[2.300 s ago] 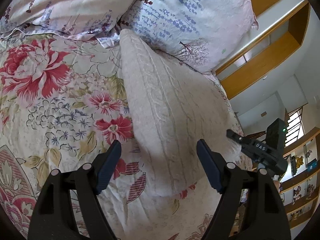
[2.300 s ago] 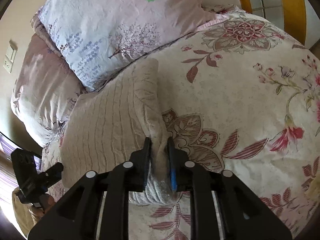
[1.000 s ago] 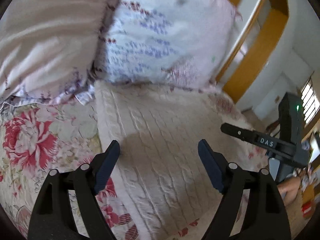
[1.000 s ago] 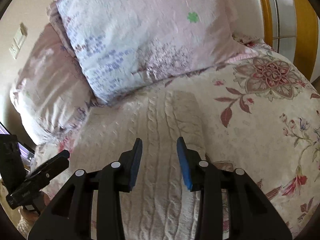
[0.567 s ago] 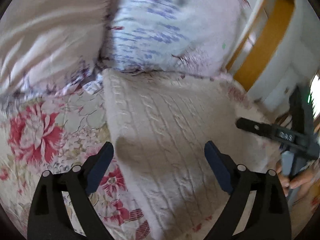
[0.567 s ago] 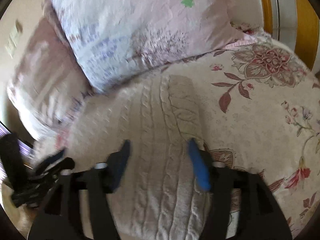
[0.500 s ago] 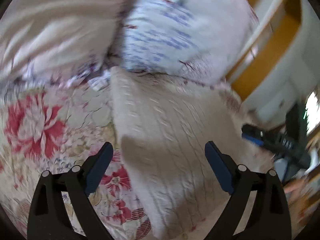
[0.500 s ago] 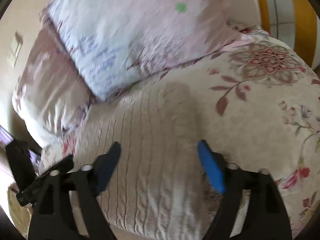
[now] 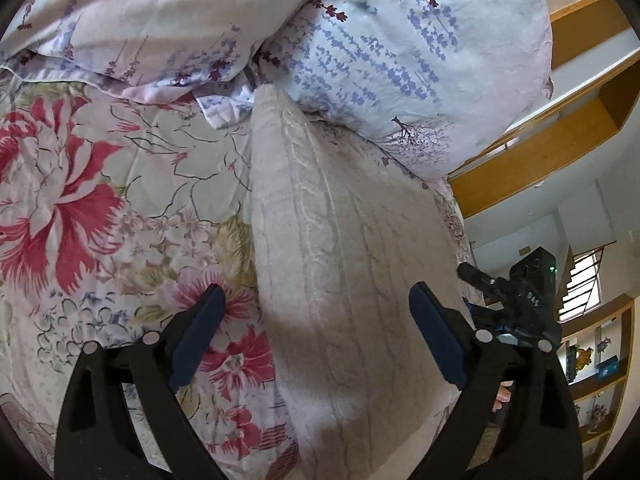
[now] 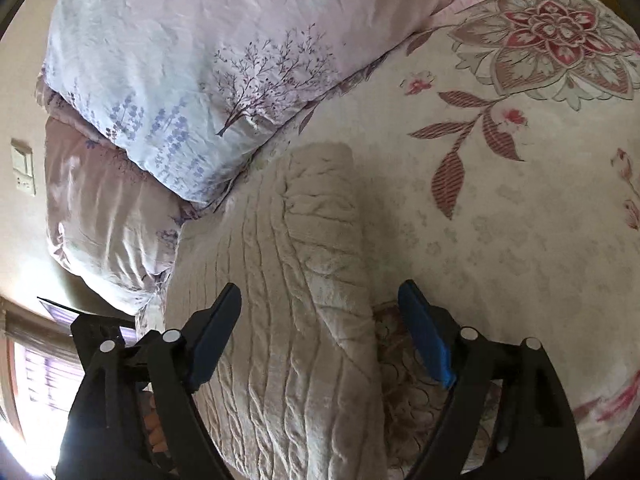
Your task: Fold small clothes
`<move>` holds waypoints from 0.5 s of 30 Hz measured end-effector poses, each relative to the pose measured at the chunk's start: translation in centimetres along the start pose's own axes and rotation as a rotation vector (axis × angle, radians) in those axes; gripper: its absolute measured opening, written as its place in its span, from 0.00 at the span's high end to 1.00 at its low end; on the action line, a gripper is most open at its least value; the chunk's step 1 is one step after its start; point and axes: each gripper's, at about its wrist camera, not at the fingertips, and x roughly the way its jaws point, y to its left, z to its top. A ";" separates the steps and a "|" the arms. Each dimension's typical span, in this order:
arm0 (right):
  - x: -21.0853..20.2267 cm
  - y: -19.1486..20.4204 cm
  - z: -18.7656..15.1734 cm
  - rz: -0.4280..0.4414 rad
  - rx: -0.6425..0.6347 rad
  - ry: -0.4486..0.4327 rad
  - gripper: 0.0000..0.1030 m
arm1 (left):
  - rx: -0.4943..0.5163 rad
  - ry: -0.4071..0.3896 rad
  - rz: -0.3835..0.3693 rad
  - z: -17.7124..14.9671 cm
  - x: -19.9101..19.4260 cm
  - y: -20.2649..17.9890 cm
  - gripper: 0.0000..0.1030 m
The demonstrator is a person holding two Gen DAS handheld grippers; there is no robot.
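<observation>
A cream cable-knit sweater (image 9: pixel 340 240) lies folded lengthwise on the floral bedspread (image 9: pixel 100 200), its far end against the pillows. My left gripper (image 9: pixel 316 292) hovers open over the sweater's left edge, and nothing touches its pads. In the right wrist view the sweater (image 10: pixel 280 280) shows a thick folded right edge. My right gripper (image 10: pixel 319 290) straddles that edge from above. Its jaws are closing, but the pads stand clear of the knit. The right gripper (image 9: pixel 516 300) also shows in the left wrist view, beyond the sweater's right side.
Two pale printed pillows (image 9: pixel 400 60) (image 10: pixel 200 60) crowd the sweater's far end. Bare bedspread (image 10: pixel 500 220) spreads to the right of the sweater. A wooden frame (image 9: pixel 540 160) and shelves (image 9: pixel 600 360) stand beyond the bed. A wall switch (image 10: pixel 22 168) is at far left.
The right gripper let go of the sweater's folded edge and its jaws spread wide. Both grippers drew back and sank toward the sweater's near end, rolling as they went.
</observation>
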 end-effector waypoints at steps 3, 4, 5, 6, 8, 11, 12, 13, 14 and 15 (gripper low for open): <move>0.6 0.0 -0.1 0.044 0.000 0.025 0.35 | -0.010 -0.005 -0.006 0.4 0.4 0.0 0.13; 0.8 0.1 -0.1 0.051 -0.006 0.024 0.36 | -0.017 -0.003 -0.016 0.4 0.6 -0.1 0.15; 0.9 0.1 -0.1 0.060 -0.009 0.029 0.37 | -0.021 0.001 -0.025 0.6 0.9 0.0 0.16; 1.0 0.1 -0.1 0.069 -0.008 0.030 0.37 | -0.027 0.010 -0.043 0.7 1.1 0.0 0.23; 1.2 -0.1 0.0 0.098 0.000 0.039 0.40 | -0.050 0.043 -0.102 0.6 2.0 0.2 0.30; 1.6 -0.1 -0.2 0.111 -0.002 0.057 0.54 | -0.040 0.025 -0.090 0.5 2.3 0.1 0.35; 1.8 -0.2 -0.3 0.123 0.000 0.063 0.59 | -0.049 0.026 -0.095 0.5 2.4 0.2 0.39; 1.9 -0.2 -0.3 0.132 0.001 0.060 0.61 | -0.069 0.021 -0.111 0.5 2.6 0.4 0.45; 1.9 -0.1 -0.4 0.147 0.002 0.056 0.66 | -0.080 0.017 -0.119 0.5 2.5 0.6 0.48; 1.8 0.0 -0.5 0.155 0.004 0.049 0.68 | -0.083 0.011 -0.123 0.3 2.3 0.8 0.54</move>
